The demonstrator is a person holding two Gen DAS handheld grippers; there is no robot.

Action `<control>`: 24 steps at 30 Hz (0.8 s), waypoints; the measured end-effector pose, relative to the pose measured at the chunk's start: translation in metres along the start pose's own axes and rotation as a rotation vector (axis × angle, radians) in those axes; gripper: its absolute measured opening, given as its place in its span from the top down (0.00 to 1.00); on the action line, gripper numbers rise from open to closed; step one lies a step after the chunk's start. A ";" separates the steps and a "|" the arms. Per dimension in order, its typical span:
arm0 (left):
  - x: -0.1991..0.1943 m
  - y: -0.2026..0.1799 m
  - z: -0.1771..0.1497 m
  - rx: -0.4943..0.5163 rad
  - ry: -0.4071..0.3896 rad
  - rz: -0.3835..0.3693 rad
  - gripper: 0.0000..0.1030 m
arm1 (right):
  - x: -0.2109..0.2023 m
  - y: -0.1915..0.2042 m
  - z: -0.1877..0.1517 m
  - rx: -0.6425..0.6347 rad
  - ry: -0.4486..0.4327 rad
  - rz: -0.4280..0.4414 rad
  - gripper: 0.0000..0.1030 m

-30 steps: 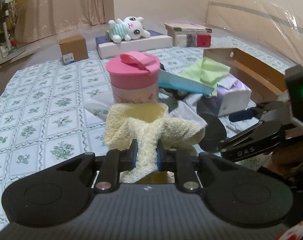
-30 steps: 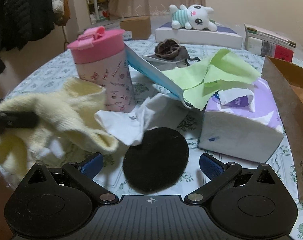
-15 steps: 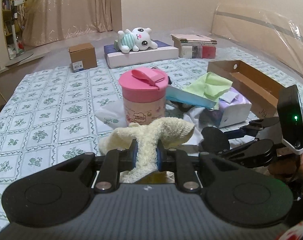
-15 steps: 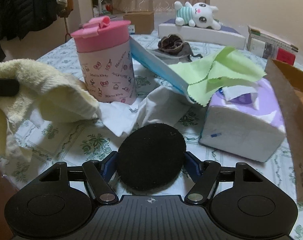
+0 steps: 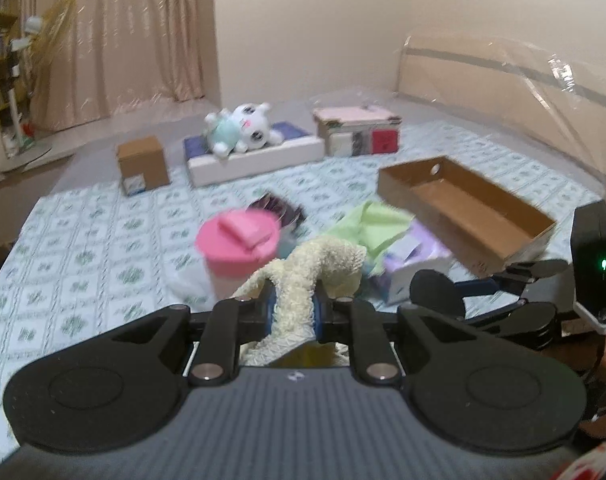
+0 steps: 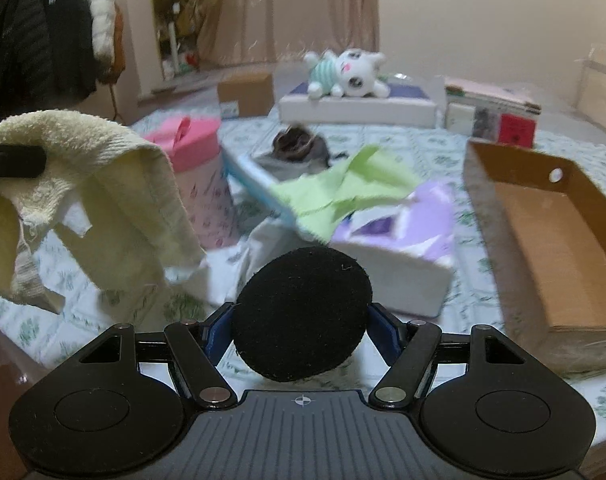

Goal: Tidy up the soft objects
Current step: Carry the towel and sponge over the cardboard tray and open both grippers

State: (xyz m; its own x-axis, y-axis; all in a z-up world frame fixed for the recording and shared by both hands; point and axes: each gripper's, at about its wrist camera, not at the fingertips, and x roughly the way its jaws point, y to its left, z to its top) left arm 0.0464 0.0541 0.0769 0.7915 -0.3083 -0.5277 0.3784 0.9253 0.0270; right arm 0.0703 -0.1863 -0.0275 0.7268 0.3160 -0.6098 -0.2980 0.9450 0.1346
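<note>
Nearest, the left gripper (image 5: 293, 310) has its fingers clamped on a bunched fold of the cream towel (image 5: 303, 280), which hangs clear of the worktop (image 5: 83, 240). The right gripper (image 6: 301, 330) has its fingers pressed on either edge of the black round pad (image 6: 301, 312), also lifted. Both grips should hold firm and carry high enough that the towel's trailing corner clears the pink cup (image 5: 239, 248) and tissue pack (image 6: 391, 256). Beyond lies the open cardboard box (image 6: 543, 240), the likely destination; release low inside it.
</note>
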 end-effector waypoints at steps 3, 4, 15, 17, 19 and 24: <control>-0.001 -0.012 0.022 0.003 -0.021 -0.046 0.85 | -0.020 -0.011 0.007 0.024 -0.045 -0.009 0.32; 0.000 -0.017 0.030 0.007 -0.027 -0.063 0.85 | -0.027 -0.015 0.009 0.032 -0.059 -0.013 0.32; 0.060 -0.108 0.113 0.031 -0.061 -0.273 0.85 | -0.089 -0.114 0.030 0.103 -0.158 -0.159 0.32; 0.081 -0.131 0.124 0.028 -0.055 -0.312 0.85 | -0.094 -0.136 0.031 0.112 -0.157 -0.186 0.32; 0.101 -0.151 0.133 0.016 -0.046 -0.346 0.85 | -0.098 -0.158 0.032 0.125 -0.150 -0.218 0.32; 0.150 -0.194 0.147 -0.027 -0.022 -0.420 0.85 | -0.103 -0.200 0.028 0.141 -0.128 -0.291 0.32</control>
State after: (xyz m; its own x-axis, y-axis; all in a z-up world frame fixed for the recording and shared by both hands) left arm 0.1622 -0.2044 0.1168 0.5810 -0.6644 -0.4702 0.6580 0.7234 -0.2091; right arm 0.0724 -0.4056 0.0299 0.8433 0.0307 -0.5365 0.0157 0.9965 0.0816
